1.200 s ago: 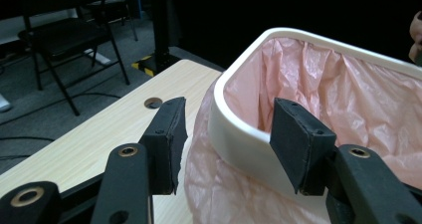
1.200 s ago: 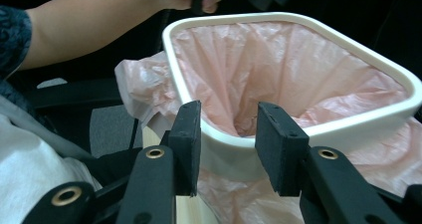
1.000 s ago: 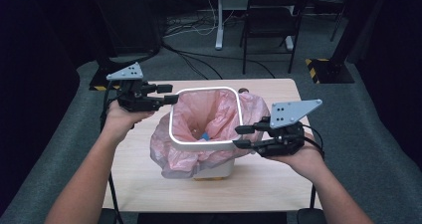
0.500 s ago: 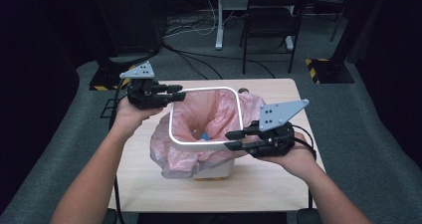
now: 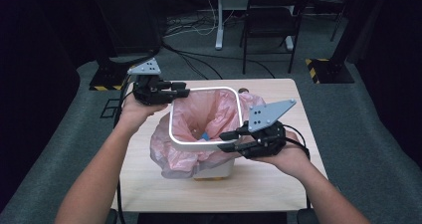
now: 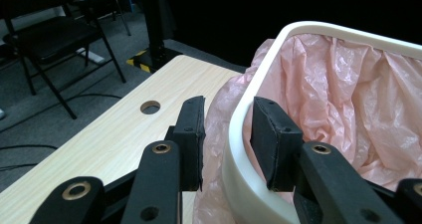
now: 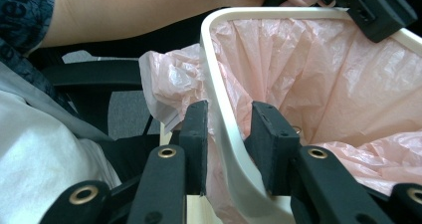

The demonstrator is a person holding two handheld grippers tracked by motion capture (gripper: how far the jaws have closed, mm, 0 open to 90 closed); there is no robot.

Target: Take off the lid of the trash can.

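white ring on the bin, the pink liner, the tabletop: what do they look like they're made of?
White ring: probably moulded plastic, smooth with a soft sheen, rounded edges, one even colour.
Pink liner: thin plastic film, translucent, crinkled into fine shiny folds, spilling over the bin's sides.
Tabletop: pale wood grain, matt; could be laminate or veneer, since the grain is very even; a round hole is cut through it.

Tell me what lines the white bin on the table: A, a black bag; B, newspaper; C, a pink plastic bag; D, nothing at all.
C: a pink bag fills the bin under the white rim, and its edge spills over the outside onto the table.
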